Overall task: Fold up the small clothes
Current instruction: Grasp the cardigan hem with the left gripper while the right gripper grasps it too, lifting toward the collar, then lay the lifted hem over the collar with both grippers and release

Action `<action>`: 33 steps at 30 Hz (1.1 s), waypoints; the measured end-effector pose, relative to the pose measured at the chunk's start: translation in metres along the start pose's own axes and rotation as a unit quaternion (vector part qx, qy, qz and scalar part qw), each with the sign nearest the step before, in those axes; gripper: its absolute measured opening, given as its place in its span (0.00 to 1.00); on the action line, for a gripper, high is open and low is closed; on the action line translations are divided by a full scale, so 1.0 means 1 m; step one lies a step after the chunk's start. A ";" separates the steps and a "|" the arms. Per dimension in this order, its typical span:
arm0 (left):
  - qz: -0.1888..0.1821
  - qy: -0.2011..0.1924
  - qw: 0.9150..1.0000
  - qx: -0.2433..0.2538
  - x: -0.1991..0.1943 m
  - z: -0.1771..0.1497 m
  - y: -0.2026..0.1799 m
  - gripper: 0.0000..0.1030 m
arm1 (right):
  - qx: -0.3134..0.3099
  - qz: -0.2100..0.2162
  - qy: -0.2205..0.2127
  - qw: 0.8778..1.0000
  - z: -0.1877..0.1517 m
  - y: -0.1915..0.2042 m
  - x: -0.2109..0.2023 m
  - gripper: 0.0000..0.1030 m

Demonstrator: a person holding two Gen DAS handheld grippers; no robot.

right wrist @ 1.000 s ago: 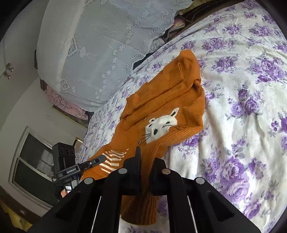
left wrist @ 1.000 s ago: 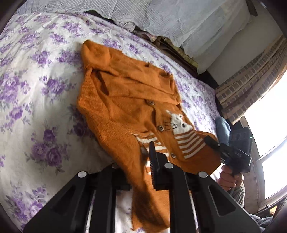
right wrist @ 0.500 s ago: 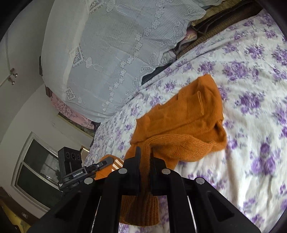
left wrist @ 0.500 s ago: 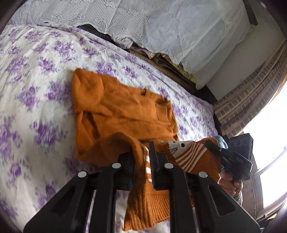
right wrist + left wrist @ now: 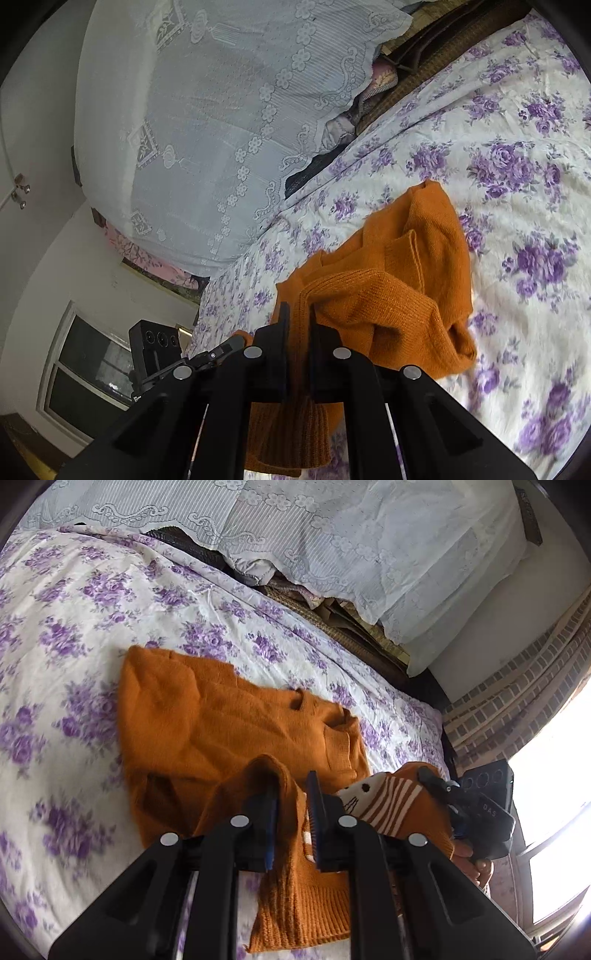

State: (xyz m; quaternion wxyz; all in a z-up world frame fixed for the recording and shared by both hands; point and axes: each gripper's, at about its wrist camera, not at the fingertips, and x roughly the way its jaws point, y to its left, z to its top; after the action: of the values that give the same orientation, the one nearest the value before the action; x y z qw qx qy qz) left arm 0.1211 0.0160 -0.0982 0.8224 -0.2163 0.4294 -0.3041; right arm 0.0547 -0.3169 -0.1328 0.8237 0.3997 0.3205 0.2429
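Both clamped: left tool (image 5: 291,794) and right tool (image 5: 297,325) on orange cardigan (image 5: 221,731) hem, lifted above bed (image 5: 74,627); cat motif only leftward.

Both grippers, the left gripper (image 5: 291,794) and the right gripper (image 5: 297,321), are matte black plastic with flat ribbed fingers, round silver screws and angular braced arms.

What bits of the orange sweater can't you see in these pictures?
- Left wrist view: the orange sweater's hem is partly behind the left gripper; the cat face is folded, half hidden.
- Right wrist view: the right gripper covers the pinched edge; the cat is out of sight.
- Bedsheet: flowers blurred.
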 end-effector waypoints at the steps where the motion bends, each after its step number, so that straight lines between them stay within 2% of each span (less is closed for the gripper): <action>1: 0.000 -0.003 1.000 -0.003 0.002 0.004 0.001 0.13 | 0.005 0.000 -0.001 1.000 0.006 -0.003 0.005 0.08; 8: 0.015 -0.033 0.999 -0.029 0.016 0.034 0.021 0.13 | 0.049 -0.006 -0.011 0.999 0.039 -0.036 0.045 0.11; 10: 0.036 -0.039 0.998 -0.045 0.023 0.039 0.035 0.13 | 0.074 -0.014 -0.017 0.997 0.044 -0.053 0.057 0.11; 13: 0.065 -0.030 0.995 -0.063 0.029 0.034 0.054 0.13 | 0.130 -0.021 -0.022 0.991 0.045 -0.090 0.066 0.18; 14: 0.068 -0.032 0.995 -0.064 0.026 0.031 0.058 0.14 | 0.136 -0.012 -0.022 0.990 0.045 -0.093 0.063 0.24; 15: 0.070 -0.037 0.995 -0.064 0.022 0.028 0.061 0.21 | 0.136 -0.001 -0.026 0.990 0.045 -0.092 0.057 0.37; 16: 0.073 -0.044 0.994 -0.063 0.016 0.026 0.063 0.37 | 0.120 0.006 -0.037 0.992 0.047 -0.085 0.047 0.45; 17: 0.078 -0.050 0.994 -0.063 0.011 0.025 0.065 0.46 | 0.099 0.001 -0.046 0.994 0.049 -0.077 0.039 0.51; 18: 0.083 -0.062 0.993 -0.063 0.003 0.023 0.067 0.60 | 0.078 -0.006 -0.053 0.996 0.050 -0.071 0.033 0.52; 19: 0.082 -0.070 0.992 -0.063 -0.003 0.022 0.067 0.64 | 0.057 -0.013 -0.060 0.996 0.051 -0.064 0.027 0.52; 22: 0.065 -0.087 0.993 -0.054 -0.019 0.023 0.066 0.67 | 0.035 -0.037 -0.064 0.997 0.051 -0.058 0.022 0.52; 24: 0.070 -0.084 0.994 -0.027 -0.023 0.021 0.058 0.67 | 0.018 -0.053 -0.058 0.997 0.050 -0.056 0.022 0.52; 26: 0.085 -0.076 0.993 0.024 -0.023 0.015 0.043 0.67 | -0.007 -0.074 -0.057 0.996 0.049 -0.050 0.018 0.52; 30: 0.111 -0.081 0.985 0.108 -0.020 0.005 0.013 0.81 | -0.045 -0.060 -0.045 0.996 0.047 -0.043 0.006 0.52; 31: 0.113 -0.086 0.982 0.122 -0.019 0.005 0.007 0.81 | -0.061 -0.058 -0.037 0.996 0.046 -0.039 0.006 0.52; 33: 0.094 -0.087 0.982 0.136 -0.019 0.004 -0.002 0.81 | -0.080 -0.058 -0.028 0.995 0.044 -0.035 0.004 0.54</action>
State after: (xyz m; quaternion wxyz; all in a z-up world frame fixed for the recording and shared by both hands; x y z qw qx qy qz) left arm 0.1154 0.0284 -0.0840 0.9032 -0.0867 0.3294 -0.2613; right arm 0.0943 -0.3559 -0.1423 0.8743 0.3203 0.2992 0.2084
